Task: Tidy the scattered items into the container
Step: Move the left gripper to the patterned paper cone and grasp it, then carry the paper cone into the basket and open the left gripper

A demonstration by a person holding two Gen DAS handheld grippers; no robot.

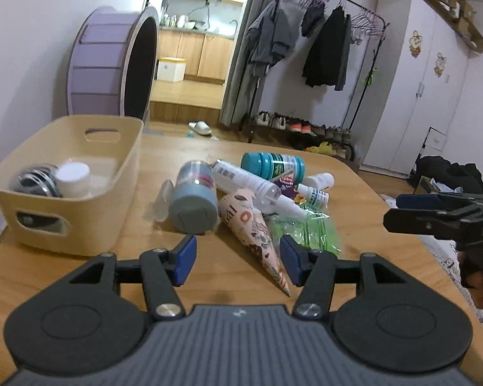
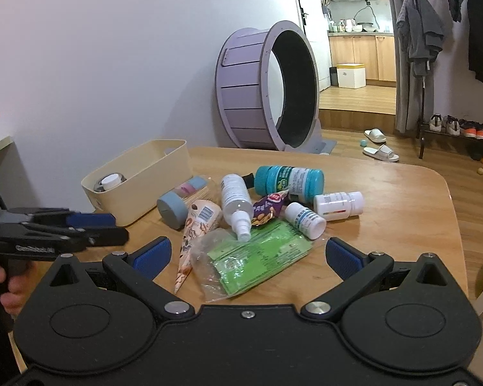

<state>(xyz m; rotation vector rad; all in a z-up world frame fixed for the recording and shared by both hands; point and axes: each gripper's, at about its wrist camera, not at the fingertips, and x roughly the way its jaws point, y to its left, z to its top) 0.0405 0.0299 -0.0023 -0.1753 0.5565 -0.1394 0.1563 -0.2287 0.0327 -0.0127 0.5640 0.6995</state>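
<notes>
A cream basket (image 1: 125, 173) (image 2: 151, 173) at the table's left holds a white-capped jar (image 1: 72, 177) and a dark round item (image 1: 35, 180). Beside it lies a pile: a grey-lidded jar (image 1: 193, 199), a paper cone (image 1: 251, 225) (image 2: 196, 225), a spray bottle (image 2: 236, 202), a teal bottle (image 2: 289, 180), two small white bottles (image 2: 338, 206), and a green packet (image 2: 257, 257). My left gripper (image 1: 238, 257) is open just short of the cone's tip, gripping nothing. My right gripper (image 2: 248, 251) is open wide over the green packet, not touching it.
A purple wheel (image 2: 264, 87) stands on the floor behind the table. A clothes rack (image 1: 322, 32) and shoes are further back. The wooden table's right edge (image 2: 447, 199) curves off near the pile. A hand (image 2: 3, 276) holds the left gripper's handle.
</notes>
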